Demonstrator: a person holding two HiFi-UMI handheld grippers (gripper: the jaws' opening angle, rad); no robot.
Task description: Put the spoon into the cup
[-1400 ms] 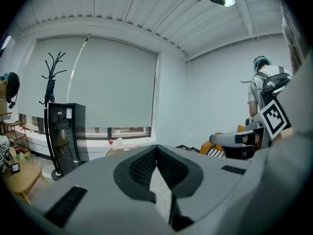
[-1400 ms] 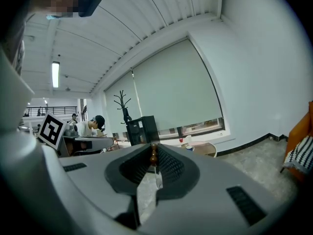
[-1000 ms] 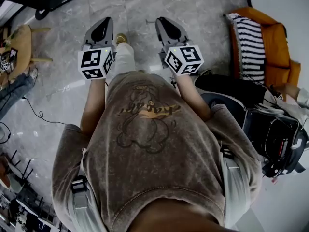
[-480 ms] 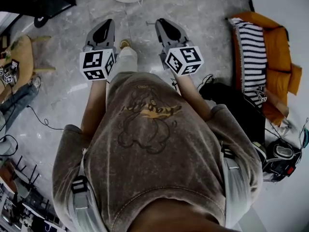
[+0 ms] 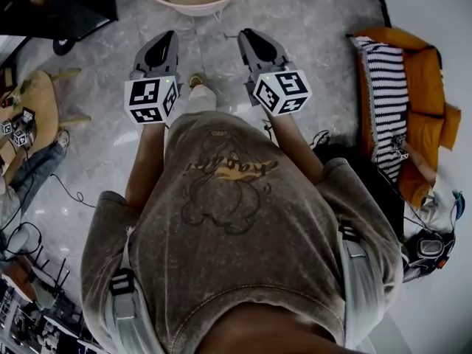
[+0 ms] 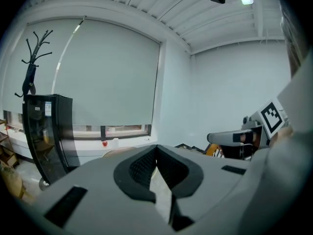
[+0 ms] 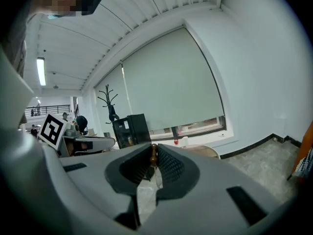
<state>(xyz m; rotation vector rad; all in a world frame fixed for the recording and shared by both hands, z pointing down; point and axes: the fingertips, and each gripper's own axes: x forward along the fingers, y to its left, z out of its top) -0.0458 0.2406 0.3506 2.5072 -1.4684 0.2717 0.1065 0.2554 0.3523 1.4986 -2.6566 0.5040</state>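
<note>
My right gripper (image 5: 248,35) (image 7: 153,150) is shut on a thin brown wooden piece, the spoon's handle end (image 7: 153,155), which stands up between the fingertips; the rest of the spoon is hidden. My left gripper (image 5: 168,35) (image 6: 156,148) is shut with nothing in it. Both are held level in front of the person's chest, side by side above the grey floor. Ahead lies a round beige table (image 5: 196,6) (image 7: 201,151). No cup shows in any view.
An orange chair (image 5: 424,72) with a striped cloth stands at the right, with dark bags (image 5: 431,245) below it. At the left are a small wooden table (image 5: 33,102) and floor cables. A black cabinet (image 6: 46,131) and a coat rack (image 6: 32,67) stand by the window.
The person has walked forward: the round table has come further into view at the top and the chair and bags have slid back. Both grippers keep their pose.
</note>
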